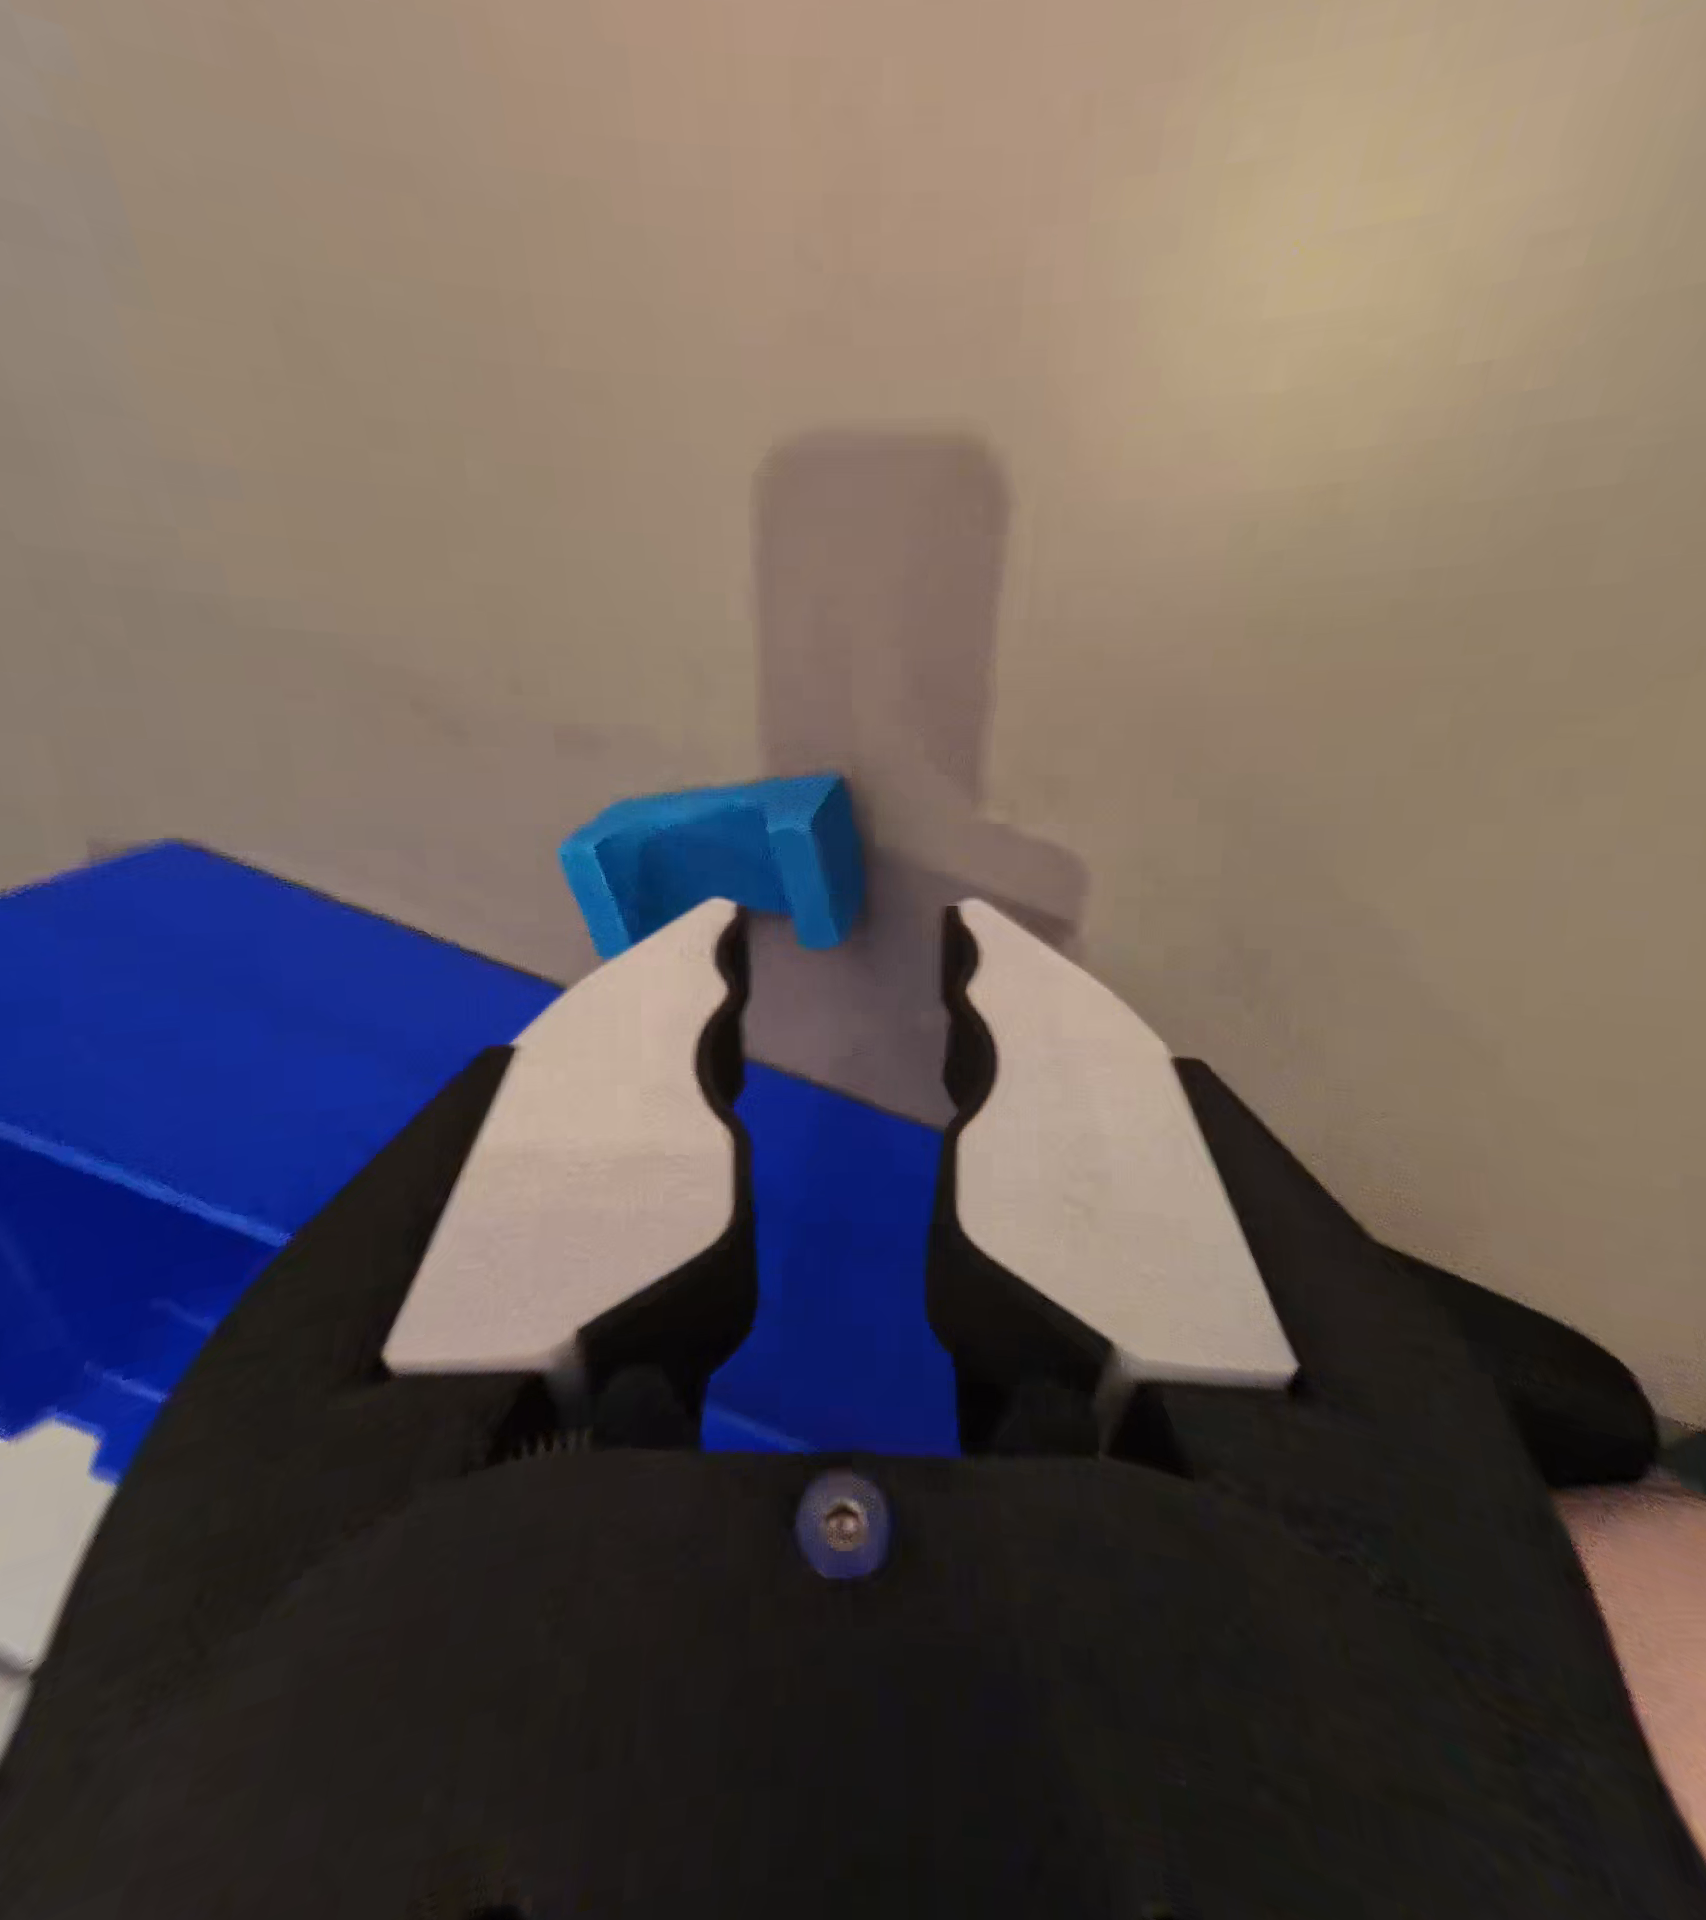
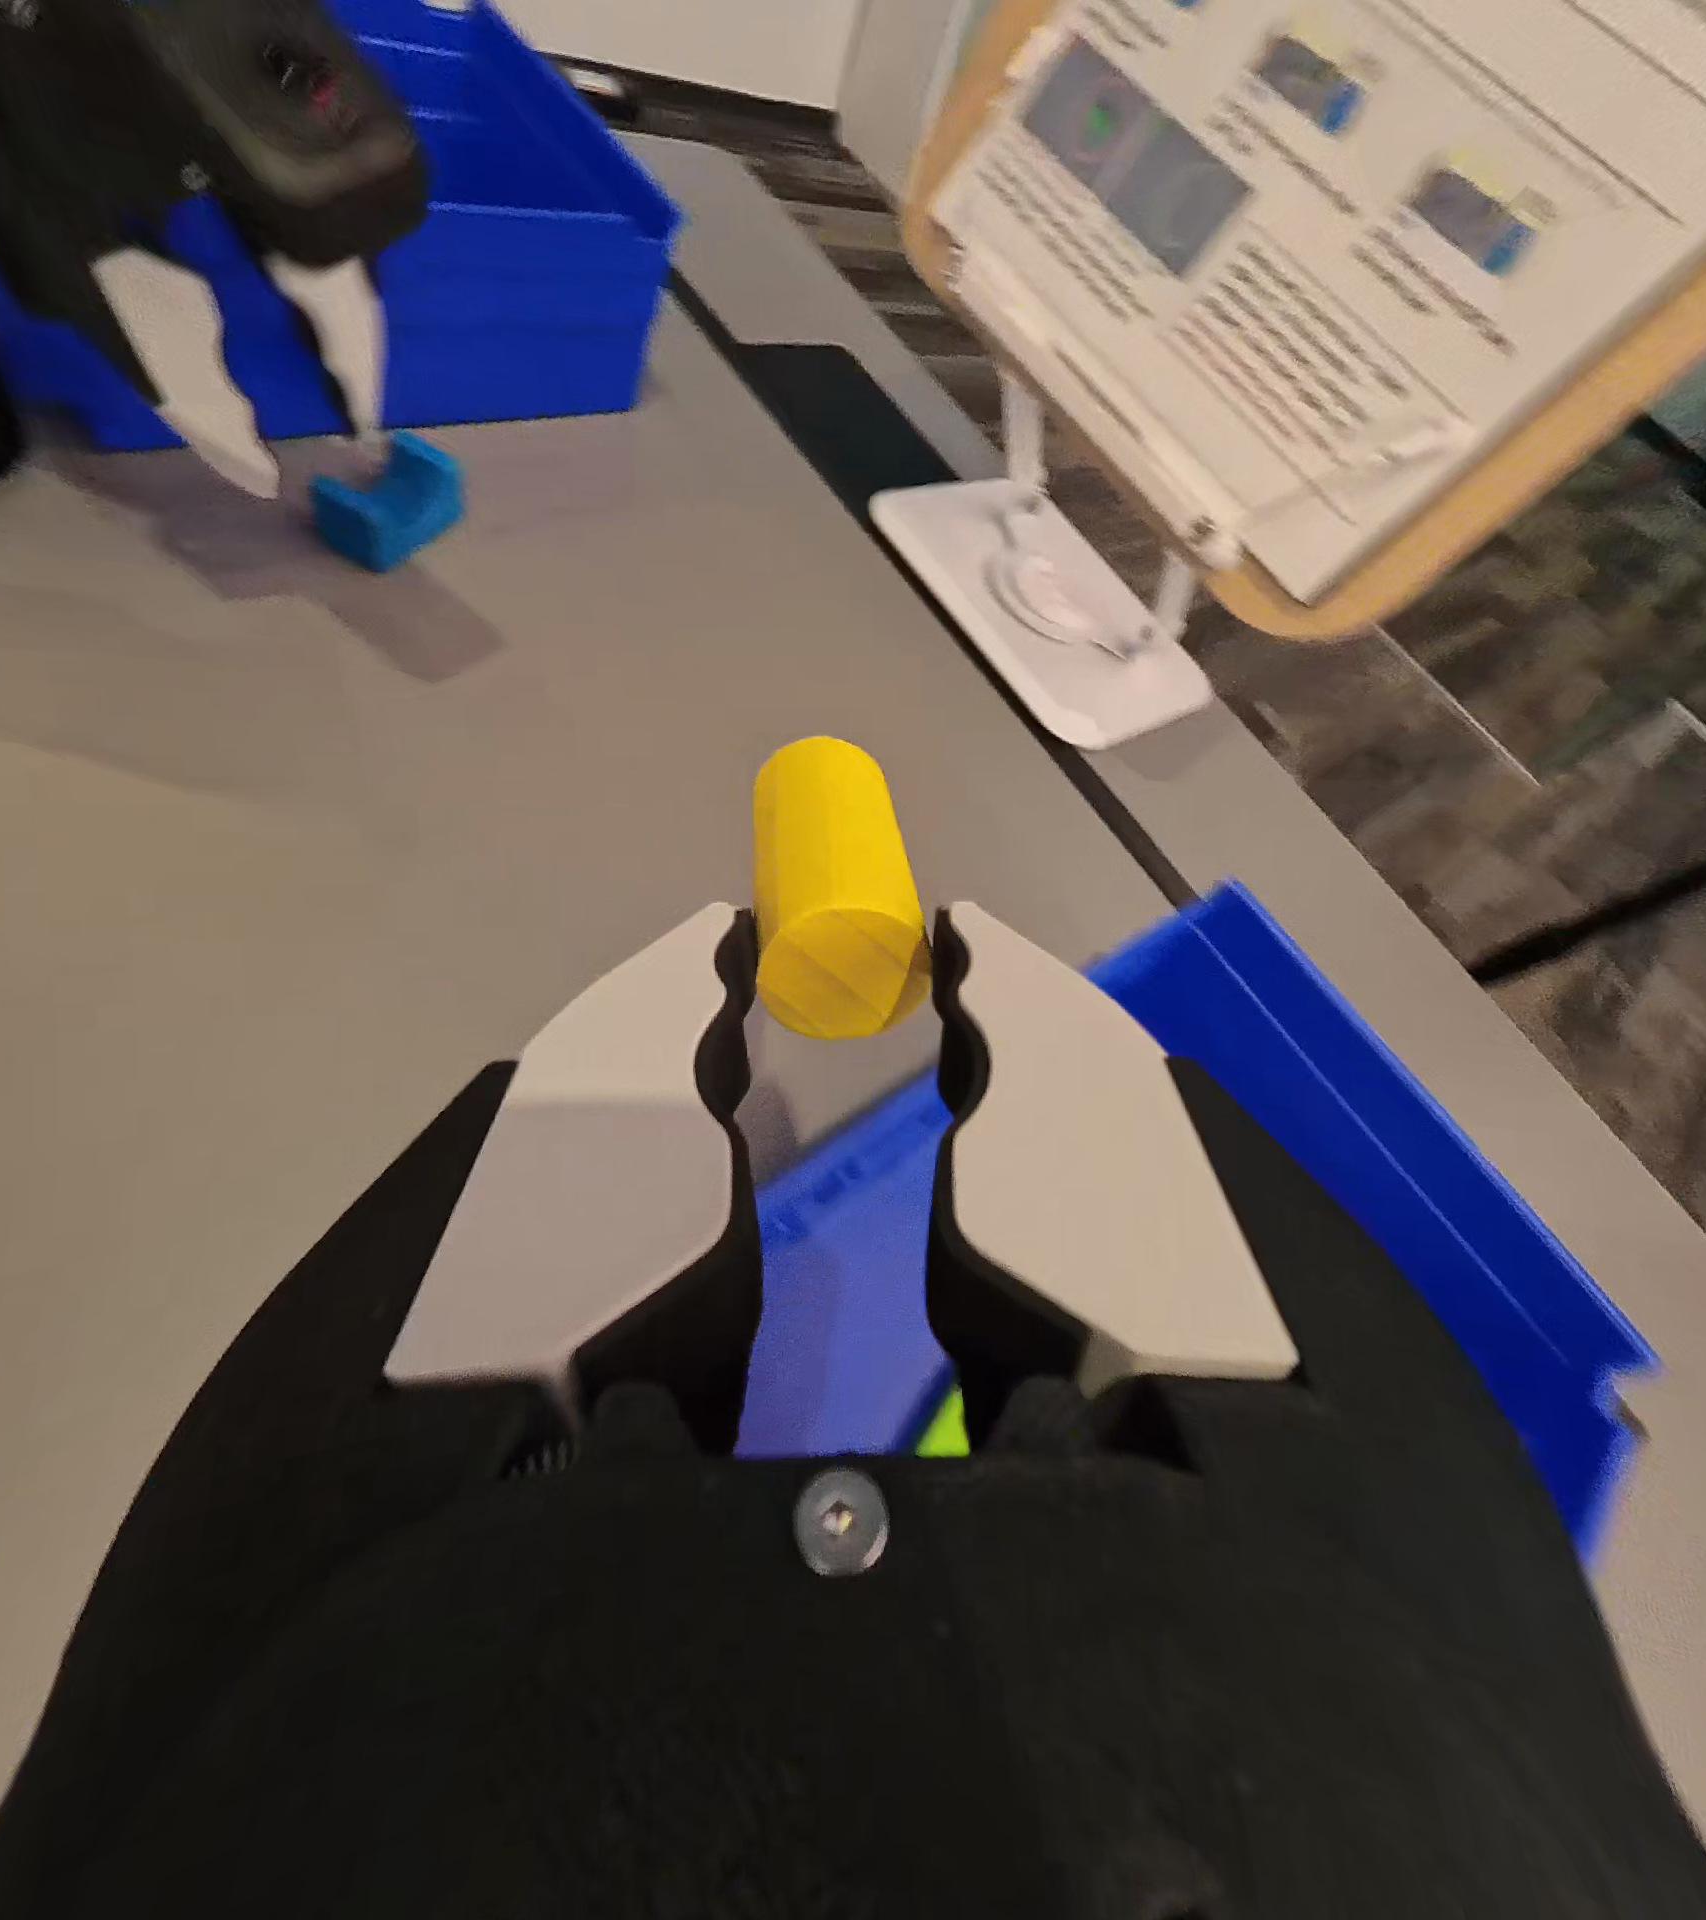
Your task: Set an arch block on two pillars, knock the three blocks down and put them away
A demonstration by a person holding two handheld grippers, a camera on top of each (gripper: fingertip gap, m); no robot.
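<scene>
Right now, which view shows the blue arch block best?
Right wrist view: the blue arch block shows whole on the table, hollow up, the left claw at it. In the left wrist view the left claw's fingertip hides part of it.

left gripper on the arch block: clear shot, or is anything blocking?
Probably yes. The left gripper is open and empty, poised just above the arch block, which lies alone on the table. The blue bin sits beside it, not between. The right gripper is far off, holding the yellow cylinder.
</scene>
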